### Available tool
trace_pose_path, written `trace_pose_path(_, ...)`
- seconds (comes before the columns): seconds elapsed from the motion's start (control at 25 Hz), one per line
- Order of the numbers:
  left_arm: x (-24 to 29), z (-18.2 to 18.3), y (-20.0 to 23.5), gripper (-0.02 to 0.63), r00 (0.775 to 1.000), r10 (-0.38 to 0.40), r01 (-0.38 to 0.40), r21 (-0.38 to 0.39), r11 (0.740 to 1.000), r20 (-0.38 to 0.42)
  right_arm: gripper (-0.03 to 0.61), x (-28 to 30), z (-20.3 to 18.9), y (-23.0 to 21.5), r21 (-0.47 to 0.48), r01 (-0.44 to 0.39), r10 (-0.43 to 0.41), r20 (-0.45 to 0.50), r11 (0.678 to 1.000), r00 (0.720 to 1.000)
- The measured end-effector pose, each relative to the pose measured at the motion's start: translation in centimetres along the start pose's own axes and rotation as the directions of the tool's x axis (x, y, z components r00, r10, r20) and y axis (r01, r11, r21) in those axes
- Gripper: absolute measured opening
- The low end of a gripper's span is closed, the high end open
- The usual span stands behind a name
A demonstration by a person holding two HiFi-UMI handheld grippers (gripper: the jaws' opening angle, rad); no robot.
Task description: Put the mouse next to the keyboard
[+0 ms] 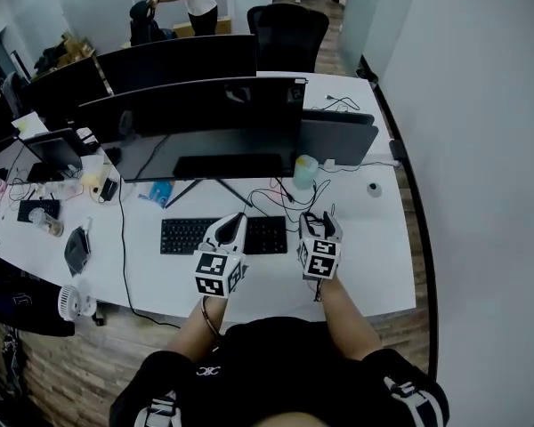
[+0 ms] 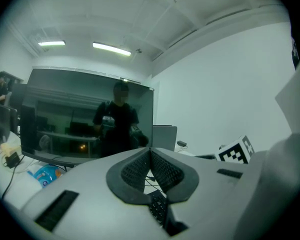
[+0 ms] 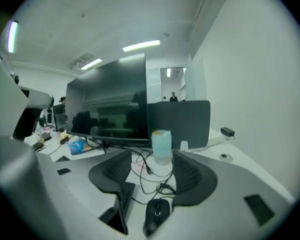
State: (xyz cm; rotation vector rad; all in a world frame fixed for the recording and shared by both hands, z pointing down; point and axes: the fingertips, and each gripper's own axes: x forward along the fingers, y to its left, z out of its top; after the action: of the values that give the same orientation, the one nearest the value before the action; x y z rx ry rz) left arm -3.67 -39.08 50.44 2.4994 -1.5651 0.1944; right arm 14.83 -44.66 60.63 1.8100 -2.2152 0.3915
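- The right gripper [image 3: 152, 156] has its 2 jaws spread wide and its pads touch nothing. The mouse [image 3: 157, 213] lies on the desk [image 1: 365, 265] below the gap, free of both pads.
- The left gripper [image 2: 150, 153] has its jaws pressed together at the tips with nothing between them, and it hangs over the keyboard [image 1: 185, 236].
- In the right gripper view, a dark edge just left of the mouse looks like the keyboard's right end, so the mouse seems to sit just beside it already.
- Beyond the mouse lies a tangle of cables [image 3: 140, 181], then a pale cup [image 3: 161, 144] and the monitor [image 3: 110, 111].
- Judgement: the placing looks done, and the step in hand is release and retreat. The next move calls for drawing the right gripper clear without snagging the cables or nudging the mouse.
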Motion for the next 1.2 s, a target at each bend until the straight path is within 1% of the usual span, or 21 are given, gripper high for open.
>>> trace_pose_path(0.08,-1.0,0.3,-0.2,0.014,1.0,-0.004,0.004,0.008,1.0,0.008,0.251,-1.8,2.9,0.6,0.006,-0.003,0.003,0.079,1.0,0.997)
trace_pose_path(0.16,-1.9,0.6,-0.3,0.013,1.0,-0.008,0.008,0.014,1.0,0.017,0.238,-3.7,5.7,1.0,0.011,0.002,-0.004,0.155,1.0,0.988)
trace_pose_path(0.32,-3.5,0.9,-0.5,0.013,0.999,-0.013,0.012,0.024,1.0,0.035,0.205,-7.6,10.2,1.7,-0.005,0.022,-0.02,0.291,1.0,0.957)
trace_pose_path(0.44,-4.6,0.8,-0.7,0.014,0.999,-0.016,0.015,0.027,1.0,0.04,0.172,-10.3,12.4,2.3,-0.036,0.043,-0.027,0.353,0.998,0.935)
trace_pose_path(0.56,-5.7,0.6,-0.9,0.014,0.999,-0.022,0.021,0.029,0.999,0.042,0.144,-12.3,13.7,3.4,-0.056,0.052,-0.027,0.376,0.997,0.926)
trace_pose_path(0.68,-6.6,0.2,-0.9,0.014,0.999,-0.026,0.025,0.028,0.999,0.04,0.078,-13.7,14.1,4.1,-0.038,0.055,-0.036,0.401,0.998,0.916)
trace_pose_path(0.76,-7.0,0.0,-0.8,0.014,0.999,-0.024,0.023,0.026,0.999,0.042,0.014,-14.2,14.0,4.3,-0.026,0.063,-0.047,0.406,0.998,0.913)
trace_pose_path(0.92,-7.7,0.3,-0.6,0.014,0.998,-0.021,0.019,0.024,1.0,0.053,0.014,-14.6,13.4,4.7,0.0,0.045,-0.041,0.396,0.999,0.917)
trace_pose_path(1.12,-8.1,0.1,-0.6,0.014,0.998,-0.023,0.022,0.024,0.999,0.059,0.012,-14.5,12.4,6.0,-0.05,0.002,0.017,0.376,0.999,0.926)
trace_pose_path(1.2,-8.3,0.2,-0.8,0.014,0.998,-0.026,0.024,0.027,0.999,0.063,0.012,-14.6,12.0,6.3,-0.064,-0.006,0.029,0.36,0.998,0.933)
